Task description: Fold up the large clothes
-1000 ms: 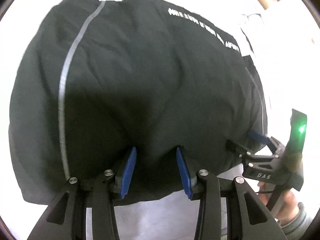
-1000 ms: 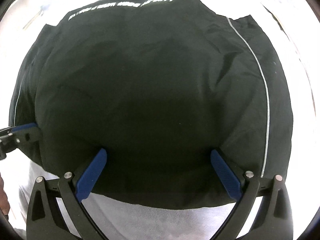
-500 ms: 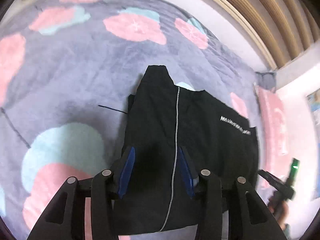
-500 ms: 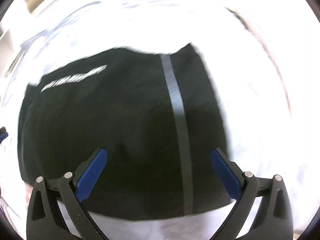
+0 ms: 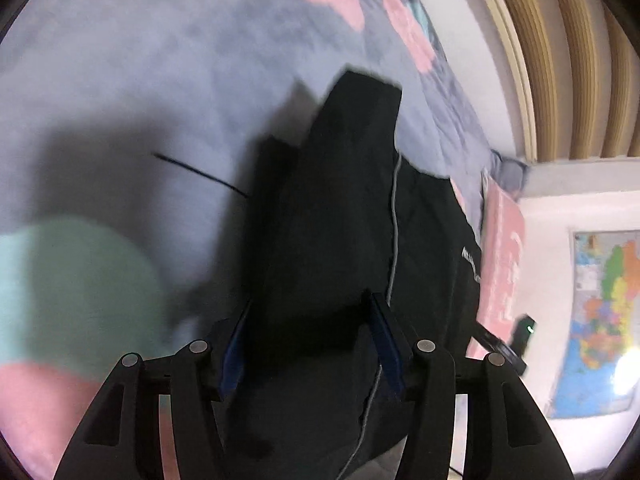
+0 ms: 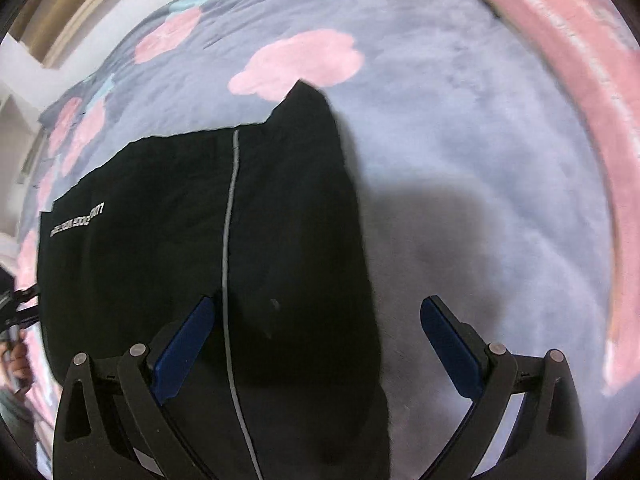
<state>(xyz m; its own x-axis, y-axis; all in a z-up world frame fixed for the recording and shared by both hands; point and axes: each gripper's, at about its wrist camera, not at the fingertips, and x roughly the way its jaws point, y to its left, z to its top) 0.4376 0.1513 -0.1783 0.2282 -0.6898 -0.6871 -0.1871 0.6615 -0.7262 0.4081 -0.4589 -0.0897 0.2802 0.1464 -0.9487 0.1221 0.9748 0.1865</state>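
Black garment (image 5: 344,248), folded, lies flat on the bed's grey-lilac bedspread (image 5: 120,92) with pink and mint flower print. A pale piping line (image 6: 229,240) runs down it; small white lettering (image 6: 78,220) sits near one edge. A thin dark cord (image 5: 200,176) pokes out from the garment's side onto the spread.

Left gripper (image 5: 314,344): fingers have just been opening; garment cloth lies between them, and whether the blue pads (image 5: 386,348) press it I cannot tell.

Right gripper (image 6: 320,348): fingers spread wide, released, above the garment's right edge, one blue pad (image 6: 184,344) over black cloth, the other over bare bedspread.

Around: pink pillow (image 6: 580,92) along the bed's far side; slatted wooden headboard (image 5: 560,64); coloured wall map (image 5: 600,320). Nothing lies on top of the garment. Both gripper shadows fall on the spread beside it.
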